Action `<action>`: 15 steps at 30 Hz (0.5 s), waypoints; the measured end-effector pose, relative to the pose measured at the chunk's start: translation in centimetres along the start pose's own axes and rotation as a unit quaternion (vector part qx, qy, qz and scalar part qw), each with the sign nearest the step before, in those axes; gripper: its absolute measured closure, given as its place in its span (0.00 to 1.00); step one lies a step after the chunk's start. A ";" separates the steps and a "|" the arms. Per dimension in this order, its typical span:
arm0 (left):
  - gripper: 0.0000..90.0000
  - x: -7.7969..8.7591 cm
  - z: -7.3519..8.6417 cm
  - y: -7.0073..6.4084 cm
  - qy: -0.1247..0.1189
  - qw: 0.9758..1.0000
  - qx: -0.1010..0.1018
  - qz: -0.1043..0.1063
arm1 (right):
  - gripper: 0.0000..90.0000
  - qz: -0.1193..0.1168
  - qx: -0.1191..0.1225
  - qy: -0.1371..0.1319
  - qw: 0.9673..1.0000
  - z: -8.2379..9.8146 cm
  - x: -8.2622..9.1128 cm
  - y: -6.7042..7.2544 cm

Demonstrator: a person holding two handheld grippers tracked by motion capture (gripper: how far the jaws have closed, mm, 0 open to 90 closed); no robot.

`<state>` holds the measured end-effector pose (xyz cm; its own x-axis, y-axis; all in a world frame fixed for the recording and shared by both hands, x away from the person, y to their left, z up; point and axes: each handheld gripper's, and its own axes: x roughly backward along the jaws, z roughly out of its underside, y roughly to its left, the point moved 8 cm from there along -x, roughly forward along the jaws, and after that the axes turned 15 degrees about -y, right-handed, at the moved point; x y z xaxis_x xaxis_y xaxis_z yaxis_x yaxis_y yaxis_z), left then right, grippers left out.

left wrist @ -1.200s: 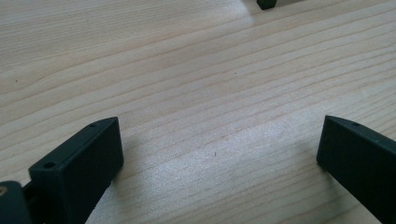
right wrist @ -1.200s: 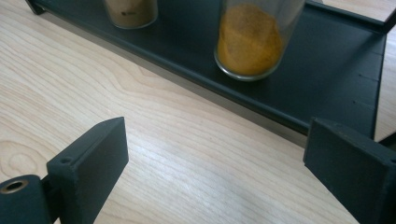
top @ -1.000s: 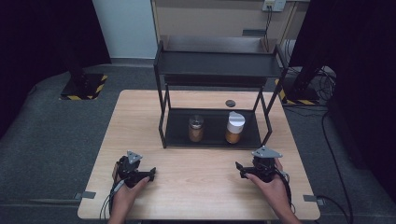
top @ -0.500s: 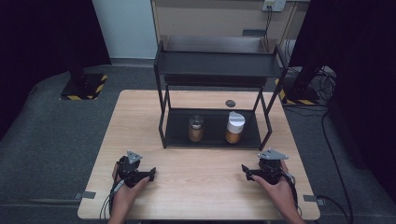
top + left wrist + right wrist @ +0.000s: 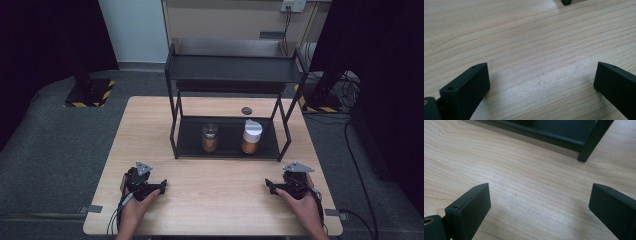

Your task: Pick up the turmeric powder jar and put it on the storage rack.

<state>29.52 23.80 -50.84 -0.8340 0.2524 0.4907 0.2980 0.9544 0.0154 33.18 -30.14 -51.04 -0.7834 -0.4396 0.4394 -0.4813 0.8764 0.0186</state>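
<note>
Both your tongs sit spread and empty on the table (image 5: 210,200): left gripper (image 5: 159,187) at seven o'clock, right gripper (image 5: 269,186) at five. The two jars wait at twelve on the rack's (image 5: 230,75) lower shelf, white-capped jar (image 5: 251,136) and metal-lidded jar (image 5: 209,138). Likely rigid, smooth, possibly slippery; pinch mid-body, below the lid.

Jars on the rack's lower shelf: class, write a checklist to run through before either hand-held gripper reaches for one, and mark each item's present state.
1. Left hand-held gripper open, nothing between its jaws: ok.
2. Right hand-held gripper open, nothing between its jaws: ok.
3. Clear-lidded jar upright on the lower shelf: ok.
4. White-capped jar upright, apart from the other: ok.
5. Bare table between grippers and rack: ok.
6. Lids screwed tight: cannot tell.
</note>
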 end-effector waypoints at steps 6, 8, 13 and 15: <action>0.00 0.0 0.0 0.0 0.000 1.000 0.000 0.000 | 0.05 0.004 -0.006 0.009 1.000 0.3 -0.2 -0.1; 0.00 0.0 0.0 0.0 0.000 1.000 0.000 0.000 | 0.05 0.005 -0.007 0.012 1.000 0.4 -0.2 -0.1; 0.00 0.0 0.0 0.0 0.000 1.000 0.000 0.000 | 0.05 0.006 -0.005 0.012 1.000 0.4 -0.2 -0.1; 0.00 0.0 0.0 0.0 0.000 1.000 0.000 0.000 | 0.04 0.008 -0.002 0.015 1.000 0.4 -0.3 0.1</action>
<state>29.53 23.81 -50.84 -0.8338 0.2530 0.4907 0.2987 0.9542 0.0156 33.19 -30.04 -51.51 -0.7783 -0.4203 0.4665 -0.4681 0.8835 0.0149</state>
